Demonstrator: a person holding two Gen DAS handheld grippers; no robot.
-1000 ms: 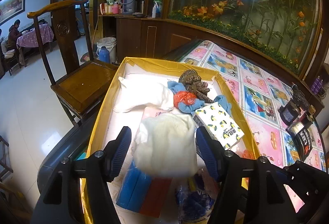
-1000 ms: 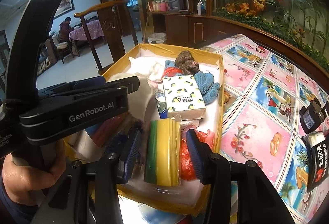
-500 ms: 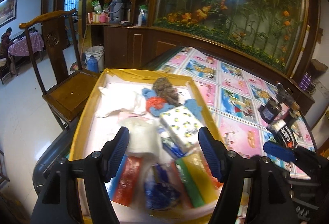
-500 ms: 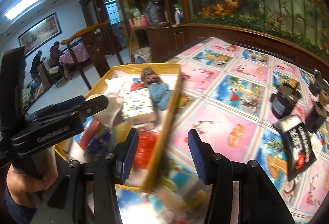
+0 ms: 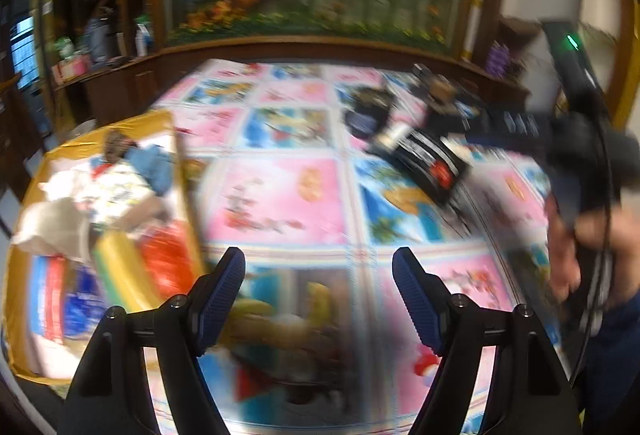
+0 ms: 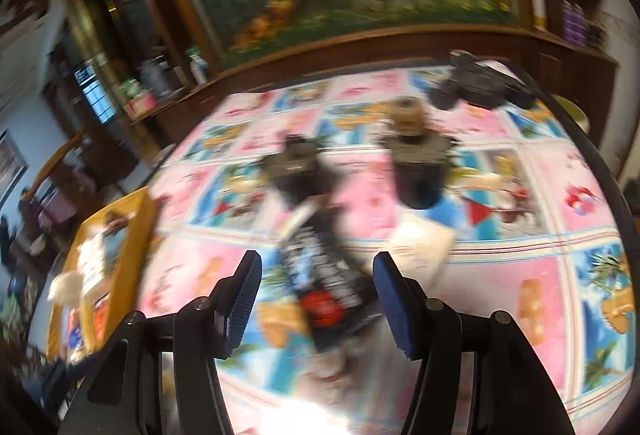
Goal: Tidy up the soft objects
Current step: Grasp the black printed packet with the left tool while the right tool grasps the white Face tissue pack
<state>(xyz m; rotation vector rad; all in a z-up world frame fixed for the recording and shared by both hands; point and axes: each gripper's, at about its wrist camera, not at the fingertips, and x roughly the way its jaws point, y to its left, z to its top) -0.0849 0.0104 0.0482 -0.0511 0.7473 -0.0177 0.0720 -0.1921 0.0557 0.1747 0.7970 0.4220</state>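
No readable text in either view, motion blur throughout. Black packet (image 6: 328, 287) has print, but it's illegible.

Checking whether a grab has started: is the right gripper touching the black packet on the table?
Cannot tell. In the blurred right wrist view, the black packet lies between the opening right gripper fingers, neither contact nor gap plain.

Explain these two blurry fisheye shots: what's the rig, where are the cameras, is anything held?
No robot: a person holds a two-finger tool in each hand, with a camera on each looking along its fingers. The left tool and the right tool are both opening with nothing between their pads. Both point over a cartoon-patterned tablecloth. A yellow box of soft items sits at the left. A black packet lies below the right tool. In the left view, the person's hand grips the other tool's handle.
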